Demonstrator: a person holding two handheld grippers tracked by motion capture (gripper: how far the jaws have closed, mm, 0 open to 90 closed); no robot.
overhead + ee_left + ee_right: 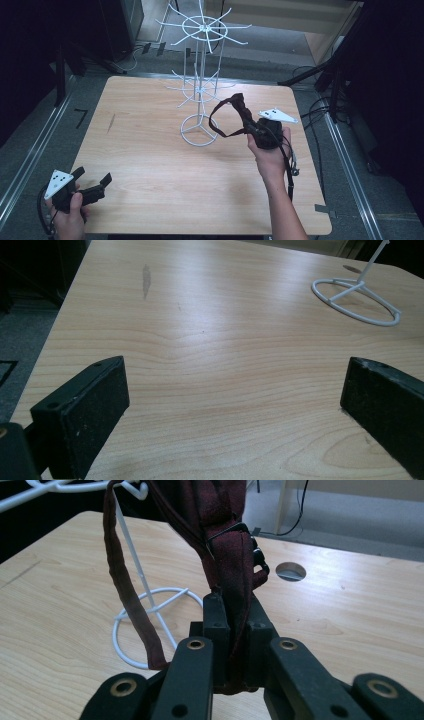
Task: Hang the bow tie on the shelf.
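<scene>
pale wood grain runs across the table point(150, 165) under both your hands, with dark floor and cables around it. nearest you, at the table's near left corner, your left gripper point(235, 405) hangs low over the wood with its jaws spread wide and only bare tabletop between the two pads. farther in, your right gripper point(232, 630) is held up above the table's right half, its jaws pressed together on a dark red strap point(225, 535). the strap rises straight up from between your fingertips, past a black buckle point(257, 560) just above them, and a long loop of it droops down to the left of the jaws. beyond the fingertips and a little left stands a white wire rack point(200, 85), its ring base resting on the table and its upper hooks fanned out; the strap's top end sits close to one of those hooks, but you cannot tell whether they touch.
</scene>
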